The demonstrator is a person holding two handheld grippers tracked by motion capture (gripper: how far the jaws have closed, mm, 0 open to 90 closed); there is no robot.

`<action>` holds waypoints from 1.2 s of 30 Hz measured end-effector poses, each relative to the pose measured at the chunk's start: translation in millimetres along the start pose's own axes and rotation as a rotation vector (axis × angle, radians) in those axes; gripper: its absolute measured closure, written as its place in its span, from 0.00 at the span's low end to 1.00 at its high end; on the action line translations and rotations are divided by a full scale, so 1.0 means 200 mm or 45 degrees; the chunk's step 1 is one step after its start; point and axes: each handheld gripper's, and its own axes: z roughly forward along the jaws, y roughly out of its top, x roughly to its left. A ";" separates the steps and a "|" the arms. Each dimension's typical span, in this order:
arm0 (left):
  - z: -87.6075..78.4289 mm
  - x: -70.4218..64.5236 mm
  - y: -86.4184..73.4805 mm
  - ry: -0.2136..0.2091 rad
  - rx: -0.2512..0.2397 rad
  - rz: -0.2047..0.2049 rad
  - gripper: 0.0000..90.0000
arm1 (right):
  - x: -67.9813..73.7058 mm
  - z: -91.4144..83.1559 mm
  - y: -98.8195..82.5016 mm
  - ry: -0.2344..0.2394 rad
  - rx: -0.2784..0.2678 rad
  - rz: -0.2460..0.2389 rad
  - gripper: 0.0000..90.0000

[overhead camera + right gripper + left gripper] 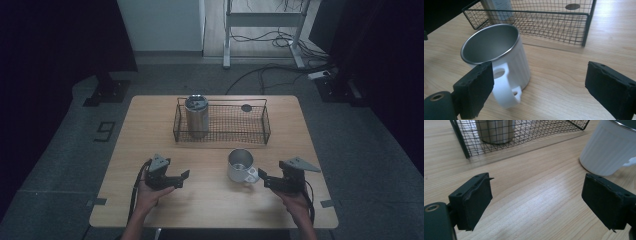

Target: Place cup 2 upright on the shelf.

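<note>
A white ribbed mug (240, 164) with a steel inside stands upright on the wooden table (210, 200), its handle (505, 92) turned toward my right gripper (263, 178). In the right gripper view this gripper (539, 87) is open; the handle sits just inside its left jaw, and the pads do not press on it. My left gripper (182, 177) rests low over bare wood to the left of the mug. Its jaws stand apart in the left gripper view (537, 200) with nothing between them, and the mug (609, 150) is off to the upper right.
A black wire basket (265, 120) stands at the back middle of the table. A steel tumbler (196, 116) is upright in its left end, and a small dark disc (246, 107) lies at its far right. Cables run across the floor beyond the table.
</note>
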 end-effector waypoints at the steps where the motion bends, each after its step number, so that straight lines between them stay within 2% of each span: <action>1: 0.00 0.00 0.00 -0.002 0.003 0.001 0.10 | 0.01 0.00 0.00 0.003 0.002 -0.001 0.09; 8: 0.01 0.01 -0.03 0.001 0.015 -0.019 0.10 | 0.06 0.03 0.03 0.046 -0.007 -0.022 0.09; 10: -0.01 0.00 -0.04 0.017 -0.006 -0.022 0.11 | 0.08 0.04 0.04 0.056 -0.010 -0.035 0.09; 15: -0.03 0.01 -0.06 0.037 -0.017 -0.035 0.11 | 0.12 0.08 0.05 0.079 0.005 -0.068 0.09; 22: -0.04 0.02 -0.09 0.058 0.001 -0.051 0.10 | 0.17 0.16 0.07 0.107 0.028 -0.107 0.09; 29: -0.04 0.00 -0.10 0.060 0.007 -0.044 0.11 | 0.21 0.21 0.07 0.143 0.036 -0.144 0.03; 36: -0.02 -0.02 -0.12 0.048 0.033 -0.029 0.10 | 0.24 0.26 0.08 0.131 0.059 -0.179 0.00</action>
